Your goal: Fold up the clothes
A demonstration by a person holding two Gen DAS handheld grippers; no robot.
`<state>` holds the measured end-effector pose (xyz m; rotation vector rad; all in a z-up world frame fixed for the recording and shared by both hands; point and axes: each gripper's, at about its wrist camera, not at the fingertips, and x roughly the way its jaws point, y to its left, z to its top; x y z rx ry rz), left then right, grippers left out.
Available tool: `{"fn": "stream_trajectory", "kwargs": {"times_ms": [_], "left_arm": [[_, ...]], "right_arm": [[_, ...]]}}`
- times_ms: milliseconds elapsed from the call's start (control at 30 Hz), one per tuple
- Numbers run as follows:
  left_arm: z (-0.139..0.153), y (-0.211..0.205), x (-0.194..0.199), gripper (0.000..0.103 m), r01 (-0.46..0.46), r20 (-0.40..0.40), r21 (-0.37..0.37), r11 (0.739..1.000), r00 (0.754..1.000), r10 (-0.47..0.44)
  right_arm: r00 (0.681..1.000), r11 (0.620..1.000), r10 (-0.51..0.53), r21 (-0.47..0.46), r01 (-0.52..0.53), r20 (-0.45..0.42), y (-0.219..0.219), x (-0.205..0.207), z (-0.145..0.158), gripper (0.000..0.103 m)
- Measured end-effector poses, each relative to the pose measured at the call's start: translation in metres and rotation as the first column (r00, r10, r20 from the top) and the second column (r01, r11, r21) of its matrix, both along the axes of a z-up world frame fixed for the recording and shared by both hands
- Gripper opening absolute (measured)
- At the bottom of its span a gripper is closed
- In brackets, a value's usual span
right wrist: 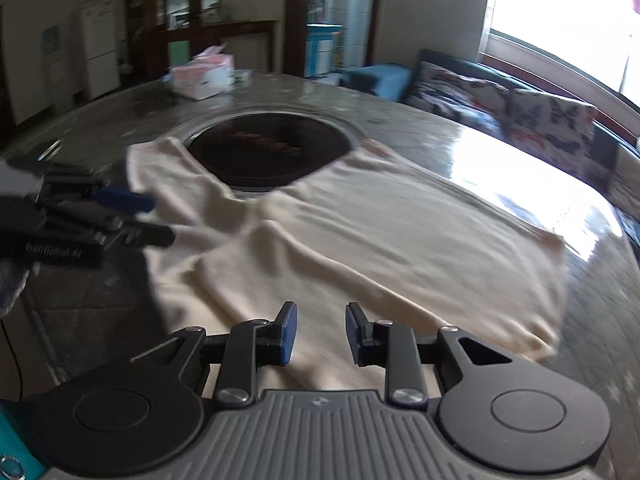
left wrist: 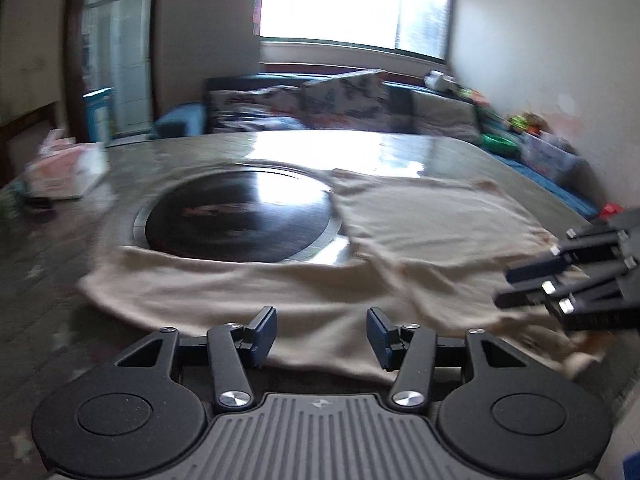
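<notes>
A cream garment (left wrist: 420, 236) lies spread on the table, part of it over the dark round inset; it also shows in the right wrist view (right wrist: 360, 240). My left gripper (left wrist: 322, 334) is open and empty, just above the garment's near edge. It also shows at the left of the right wrist view (right wrist: 160, 218). My right gripper (right wrist: 318, 334) is open and empty over the garment's near part. It shows at the right edge of the left wrist view (left wrist: 508, 286), above a rumpled corner of the cloth.
The grey table (left wrist: 200, 160) has a dark round inset (left wrist: 240, 216) in its middle. A pink and white tissue box (left wrist: 64, 168) stands at the far left of the table. A sofa with patterned cushions (left wrist: 340, 104) runs behind the table under the window.
</notes>
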<state>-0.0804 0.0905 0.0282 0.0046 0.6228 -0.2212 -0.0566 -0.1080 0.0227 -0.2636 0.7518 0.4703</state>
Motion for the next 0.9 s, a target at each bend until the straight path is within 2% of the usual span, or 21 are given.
{"fn": "stream_trajectory", "kwargs": {"times_ms": [100,167,267,367,500,667,767,833,900], "left_arm": [[0.003,0.025,0.006,0.057,-0.107,0.005,0.002,0.994,0.994,0.107],[0.004,0.043,0.010,0.058,-0.189,0.006,0.012,0.982,0.982,0.189],[0.003,0.067,0.019,0.059,-0.300,0.010,0.026,0.954,0.954,0.299],[0.000,0.089,0.031,0.061,-0.401,0.001,0.034,0.915,0.916,0.401],[-0.005,0.109,0.045,0.061,-0.465,-0.029,0.017,0.885,0.884,0.466],[-0.009,0.112,0.056,0.058,-0.465,-0.057,0.000,0.885,0.884,0.464],[-0.013,0.110,0.059,0.052,-0.463,-0.066,-0.009,0.886,0.885,0.461],[-0.014,0.108,0.060,0.040,-0.462,-0.057,-0.009,0.887,0.886,0.460],[-0.013,0.108,0.060,0.017,-0.454,-0.057,-0.029,0.890,0.890,0.452]], "right_arm": [[0.999,0.999,0.046,-0.006,-0.046,-0.005,0.017,0.002,-0.003,0.026],[0.997,0.997,0.077,-0.009,-0.077,-0.008,0.028,0.003,-0.004,0.026],[0.995,0.995,0.097,-0.012,-0.097,-0.015,0.036,0.004,-0.008,0.026],[0.995,0.995,0.096,-0.009,-0.096,-0.007,0.036,0.003,-0.005,0.026],[0.997,0.997,0.083,-0.008,-0.083,0.004,0.032,0.003,0.000,0.026],[0.998,0.998,0.058,-0.004,-0.058,0.016,0.023,0.000,0.005,0.027],[0.999,0.999,0.033,0.009,-0.033,0.024,0.014,-0.003,0.009,0.027],[0.999,1.000,0.015,0.015,-0.016,0.030,0.009,-0.004,0.011,0.027],[0.999,1.000,-0.005,0.023,0.005,0.035,0.002,-0.007,0.012,0.027]]}}
